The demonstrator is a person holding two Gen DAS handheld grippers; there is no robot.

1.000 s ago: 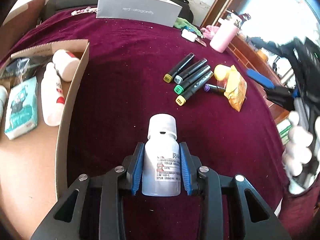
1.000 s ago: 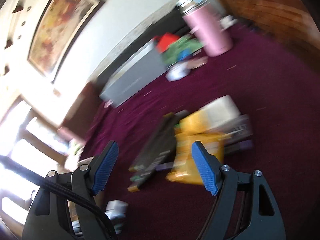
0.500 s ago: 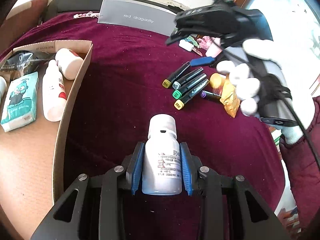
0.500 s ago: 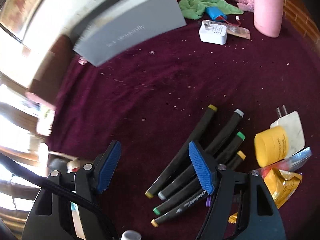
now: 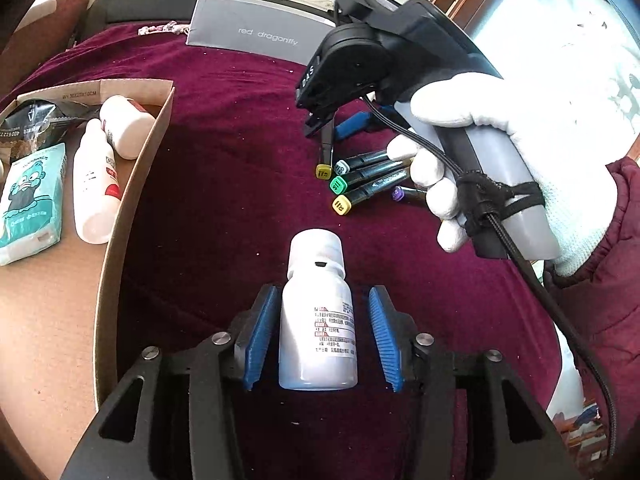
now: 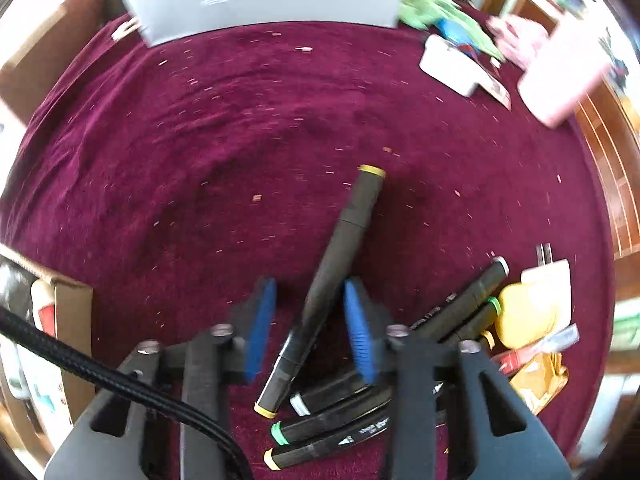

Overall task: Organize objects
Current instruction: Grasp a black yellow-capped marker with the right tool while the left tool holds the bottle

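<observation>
Maroon velvet cloth (image 5: 224, 184) covers the surface I work over, with a grey box (image 5: 256, 32) standing at its far edge. At the left edge sits my cardboard box (image 5: 132, 184), holding a teal tissue pack (image 5: 30, 196) and two white bottles (image 5: 96, 184) lying on their sides. My left tongs (image 5: 322, 334) hang over the near middle of the cloth, their blue pads (image 5: 260, 336) easing apart on either side of a white pill bottle (image 5: 318, 320); a gap shows at each side, so they no longer press it. Further right, my gloved right hand (image 5: 520, 152) carries the right tongs (image 6: 310, 328) down over a row of black markers (image 5: 360, 180) near the right side of the cloth. Their jaws are closing around the yellow-capped marker (image 6: 340, 248), which lies slanted between the blue pads (image 6: 358, 332); the right pad is close against its barrel, the left one stands clear. Beside it lie the grey-, green- and yellow-capped ones (image 6: 332, 428). At the right edge are a yellow lid (image 6: 520, 316) and an orange packet (image 6: 536, 376), and toward the far right corner a pink bottle (image 6: 560, 80), blurred.
</observation>
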